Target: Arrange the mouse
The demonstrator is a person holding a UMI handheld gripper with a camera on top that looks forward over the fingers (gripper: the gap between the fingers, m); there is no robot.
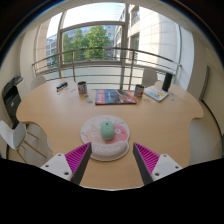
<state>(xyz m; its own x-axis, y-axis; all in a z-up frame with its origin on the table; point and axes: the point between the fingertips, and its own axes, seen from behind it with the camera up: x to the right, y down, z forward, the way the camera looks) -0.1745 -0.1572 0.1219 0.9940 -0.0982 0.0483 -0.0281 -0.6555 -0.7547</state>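
A pale green mouse (107, 128) sits on a round white and pink mat (103, 147) near the front of a round wooden table (60, 115). My gripper (112, 165) is open and empty. Its magenta-padded fingers (78, 158) stand wide apart just short of the mat, which lies ahead of them and partly between their tips. The mouse is beyond the fingertips, not touched.
At the table's far side lie a colourful book (113, 96), two dark cups (82, 87) (139, 91), a white stack (156, 93) and a small dark item (62, 86). A white chair (15, 135) stands at the left. Large windows with a railing are behind.
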